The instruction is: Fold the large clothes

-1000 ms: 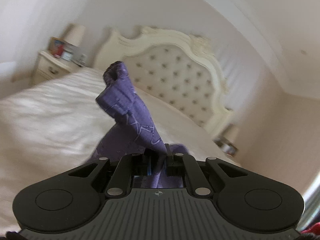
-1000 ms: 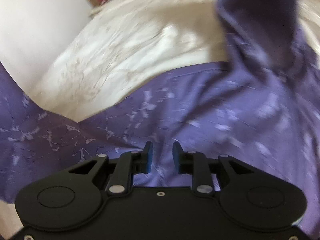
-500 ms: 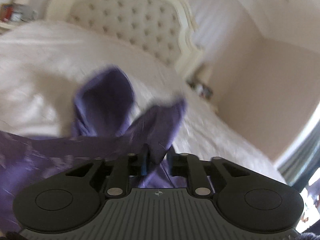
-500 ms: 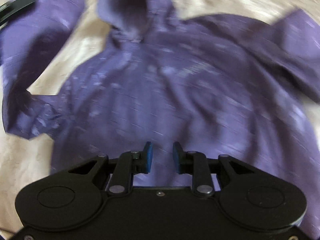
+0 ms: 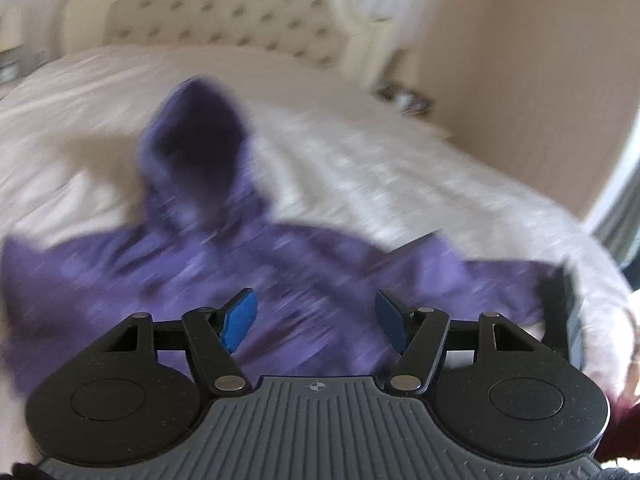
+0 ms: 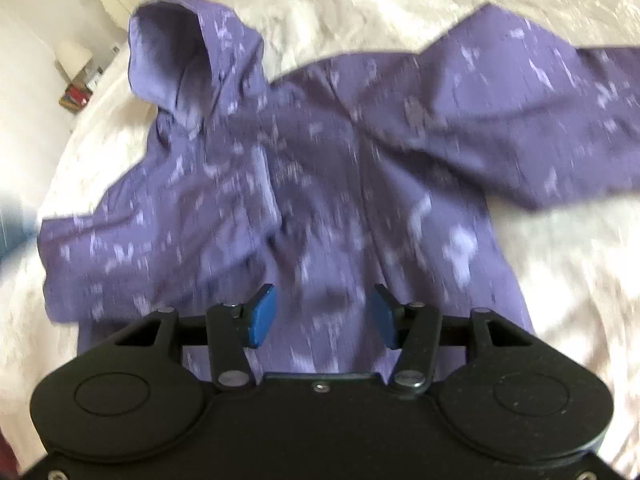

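A purple hooded top [image 6: 320, 168] with pale flecks lies spread on the white bed [image 6: 552, 264], hood toward the headboard, sleeves out to both sides. The left wrist view shows the same hooded top [image 5: 248, 256], blurred, with its hood [image 5: 196, 148] standing up. My left gripper [image 5: 316, 320] hovers over the lower body of the top, its jaws opening, nothing pinched between the blue pads [image 5: 240, 318]. My right gripper [image 6: 322, 316] is likewise over the cloth, jaws opening and empty. The right gripper's dark finger [image 5: 558, 312] shows at the right edge of the left wrist view.
A cream tufted headboard [image 5: 248, 4] stands at the far end of the bed. A bedside table with small items [image 6: 76, 94] is at the left, another bedside table [image 5: 404, 94] at the right. Beige wall and a curtain [image 5: 616, 220] lie right.
The top was held up by the left gripper and now lies spread flat on the bed. Both grippers' jaws have parted wide and let the cloth go. Both views swung and dipped toward the garment.
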`<state>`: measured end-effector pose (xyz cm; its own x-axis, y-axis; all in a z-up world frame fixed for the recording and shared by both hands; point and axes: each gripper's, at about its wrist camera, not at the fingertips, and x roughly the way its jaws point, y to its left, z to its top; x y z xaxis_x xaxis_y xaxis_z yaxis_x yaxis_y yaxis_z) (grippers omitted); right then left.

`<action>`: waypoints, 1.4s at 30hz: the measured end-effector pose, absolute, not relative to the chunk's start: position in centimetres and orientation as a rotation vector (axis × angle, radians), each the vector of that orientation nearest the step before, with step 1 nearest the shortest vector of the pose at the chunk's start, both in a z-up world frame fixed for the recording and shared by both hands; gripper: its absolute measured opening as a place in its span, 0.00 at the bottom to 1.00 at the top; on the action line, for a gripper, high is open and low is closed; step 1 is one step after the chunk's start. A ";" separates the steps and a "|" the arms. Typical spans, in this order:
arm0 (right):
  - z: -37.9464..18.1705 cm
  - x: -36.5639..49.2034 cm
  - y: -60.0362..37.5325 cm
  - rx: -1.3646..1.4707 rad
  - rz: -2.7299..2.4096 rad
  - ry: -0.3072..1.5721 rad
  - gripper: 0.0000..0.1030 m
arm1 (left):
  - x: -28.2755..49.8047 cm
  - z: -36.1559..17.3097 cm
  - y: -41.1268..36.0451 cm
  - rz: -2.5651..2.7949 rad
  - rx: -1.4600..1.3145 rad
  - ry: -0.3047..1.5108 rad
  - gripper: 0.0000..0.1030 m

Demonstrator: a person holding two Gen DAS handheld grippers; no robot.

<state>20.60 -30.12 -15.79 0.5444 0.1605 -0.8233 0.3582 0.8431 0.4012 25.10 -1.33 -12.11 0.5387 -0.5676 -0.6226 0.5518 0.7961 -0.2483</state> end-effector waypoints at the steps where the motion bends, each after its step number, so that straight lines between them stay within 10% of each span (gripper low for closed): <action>1: -15.7 21.4 -30.1 0.581 -0.126 0.999 0.61 | 25.2 -12.8 0.0 -0.620 -0.018 0.773 0.62; 13: -18.3 31.8 -28.0 0.471 -0.026 1.043 0.64 | 29.5 -18.9 12.0 -0.139 0.190 0.906 0.62; 18: -16.6 32.4 -26.5 0.411 0.064 1.026 0.17 | 32.0 -19.5 12.9 -0.122 0.232 0.904 0.62; 31: -13.5 25.3 -32.0 0.389 -0.144 0.976 0.20 | 33.2 -19.7 9.6 -0.249 0.319 0.813 0.60; 36: -12.9 25.9 -30.9 0.365 -0.159 0.975 0.27 | 33.0 -19.6 9.4 -0.333 0.321 0.782 0.27; 42: -11.3 25.6 -29.4 0.299 -0.171 0.942 0.27 | 32.7 -19.8 10.1 -0.354 0.340 0.762 0.29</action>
<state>25.63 -29.41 -11.33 0.5791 -0.0144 -0.8152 0.2729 0.9456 0.1772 32.70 10.08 -19.84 0.6702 -0.1866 -0.7184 0.4284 0.8876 0.1691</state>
